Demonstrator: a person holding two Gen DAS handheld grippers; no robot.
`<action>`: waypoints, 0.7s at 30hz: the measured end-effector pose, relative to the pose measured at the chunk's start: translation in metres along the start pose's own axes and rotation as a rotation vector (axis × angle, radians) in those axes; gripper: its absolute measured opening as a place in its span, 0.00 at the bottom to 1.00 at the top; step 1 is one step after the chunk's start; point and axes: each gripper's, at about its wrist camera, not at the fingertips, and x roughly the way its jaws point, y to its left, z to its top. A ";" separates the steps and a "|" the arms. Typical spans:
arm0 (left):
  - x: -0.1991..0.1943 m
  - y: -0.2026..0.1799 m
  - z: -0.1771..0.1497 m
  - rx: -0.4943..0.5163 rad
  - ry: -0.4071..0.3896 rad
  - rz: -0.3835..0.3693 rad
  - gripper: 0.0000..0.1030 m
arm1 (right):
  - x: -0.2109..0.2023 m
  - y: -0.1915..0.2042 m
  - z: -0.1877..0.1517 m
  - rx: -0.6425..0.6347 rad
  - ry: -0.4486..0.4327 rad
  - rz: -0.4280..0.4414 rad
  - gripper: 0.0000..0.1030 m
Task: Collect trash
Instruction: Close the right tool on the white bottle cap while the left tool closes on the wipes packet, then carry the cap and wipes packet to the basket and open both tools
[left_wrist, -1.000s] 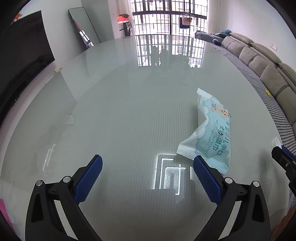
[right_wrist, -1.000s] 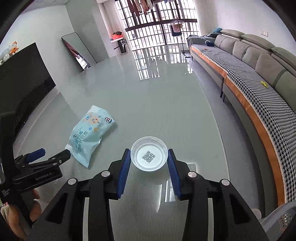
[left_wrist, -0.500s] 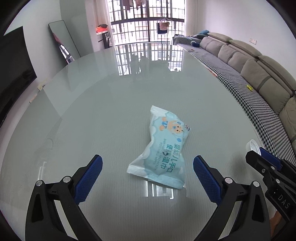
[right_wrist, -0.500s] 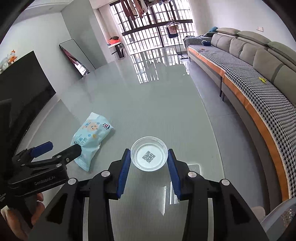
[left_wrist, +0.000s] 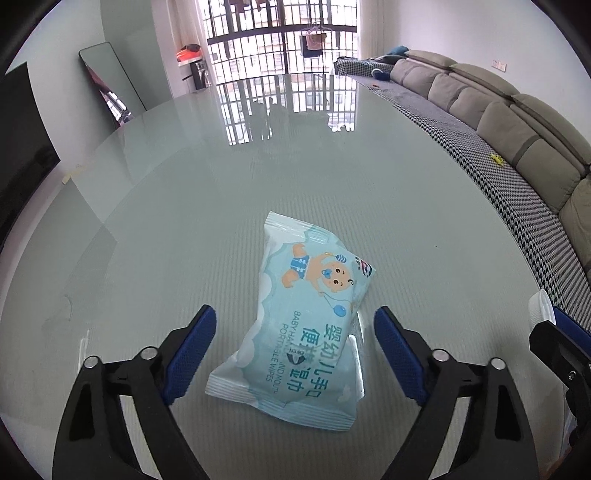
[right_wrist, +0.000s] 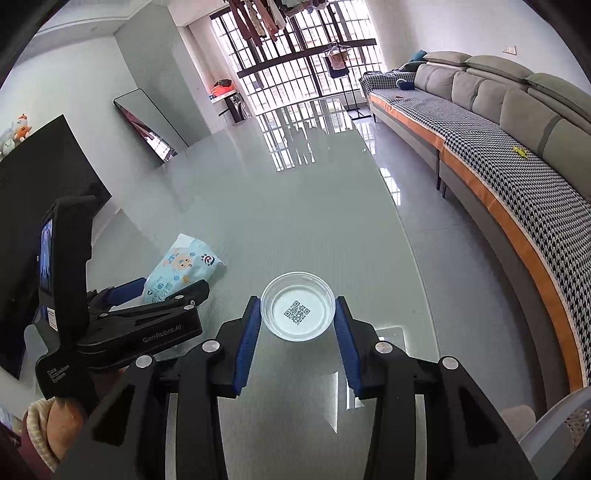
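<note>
My left gripper (left_wrist: 295, 350) straddles the baby wipes pack (left_wrist: 303, 325); its jaws have just been closing, yet a gap shows on each side between the blue pads (left_wrist: 192, 347) and the wrapper, so nothing is gripped yet. The pack lies flat at lower centre of the left wrist view, slanted, its near crimped end toward me and its far end up and to the right. I judge I have lined up across its narrow width so the soft wrapper will bunch between the pads rather than slip.

My right gripper (right_wrist: 297, 328) is clamped on a small clear plastic lid (right_wrist: 298, 305) with a printed code square, pads pressing its rim on both sides at lower centre of the right wrist view. I take it that I hold this piece of trash aside while the other hand works.

The glass table (left_wrist: 184, 192) is bare beyond the pack, giving free room ahead and to the left. Its edge curves down the right of the frame, with the sofa (left_wrist: 517, 122) past it. The right gripper's tip (left_wrist: 554, 332) sits at the lower right edge, near my left one, so I judge that side is tight.
</note>
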 end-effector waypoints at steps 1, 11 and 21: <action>0.001 -0.001 0.000 0.006 0.004 -0.004 0.71 | 0.000 0.000 0.000 0.000 0.000 -0.001 0.38; -0.030 -0.003 -0.012 0.023 -0.030 -0.069 0.56 | -0.007 -0.004 -0.005 0.009 -0.008 -0.021 0.38; -0.118 -0.055 -0.052 0.106 -0.126 -0.205 0.56 | -0.086 -0.032 -0.058 0.064 -0.018 -0.139 0.38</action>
